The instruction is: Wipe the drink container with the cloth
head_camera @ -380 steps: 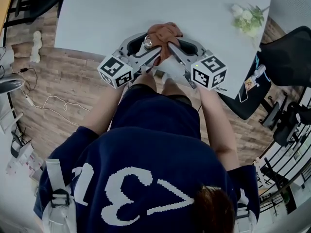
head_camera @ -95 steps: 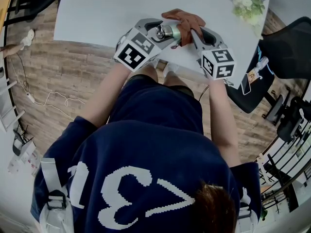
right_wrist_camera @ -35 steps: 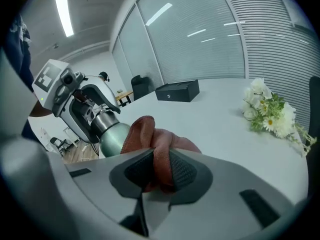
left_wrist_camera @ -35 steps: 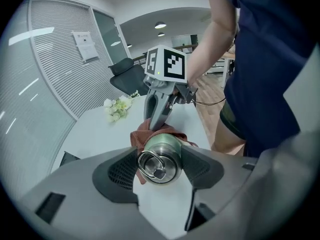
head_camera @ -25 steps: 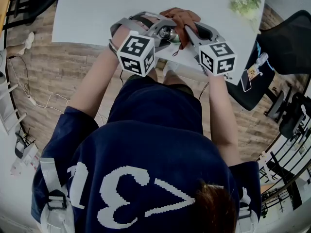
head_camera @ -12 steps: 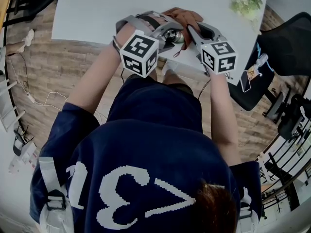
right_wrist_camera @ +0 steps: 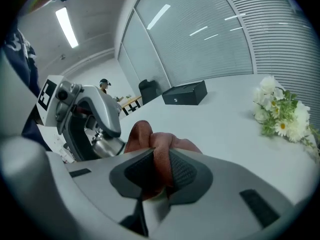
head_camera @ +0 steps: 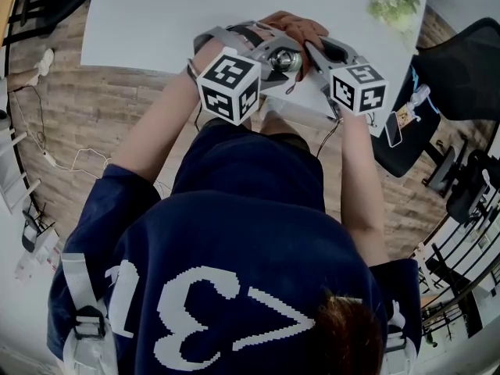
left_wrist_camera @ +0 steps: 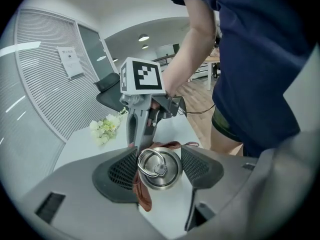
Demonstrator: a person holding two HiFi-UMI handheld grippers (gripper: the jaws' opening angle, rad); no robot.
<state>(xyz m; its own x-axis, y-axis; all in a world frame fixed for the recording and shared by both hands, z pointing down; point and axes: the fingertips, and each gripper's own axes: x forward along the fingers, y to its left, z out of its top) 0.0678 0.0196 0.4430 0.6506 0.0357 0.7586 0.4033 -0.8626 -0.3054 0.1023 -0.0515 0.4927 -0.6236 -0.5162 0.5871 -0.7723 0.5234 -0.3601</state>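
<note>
Angling downward over table (head_camera: 156, 14) edge, two grippers meet: left gripper (left_wrist_camera: 159, 154) clamps one steel drink container (left_wrist_camera: 165, 180); right gripper (right_wrist_camera: 161, 171) pinches one brown cloth (right_wrist_camera: 150, 139) touching it.

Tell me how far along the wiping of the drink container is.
Done: the left gripper is shut on the steel drink container, the right gripper on the brown cloth, both held over the table's edge. In hand: the cloth lies against the container's side. Left: how much is wiped cannot be told; neither is set down yet.
</note>
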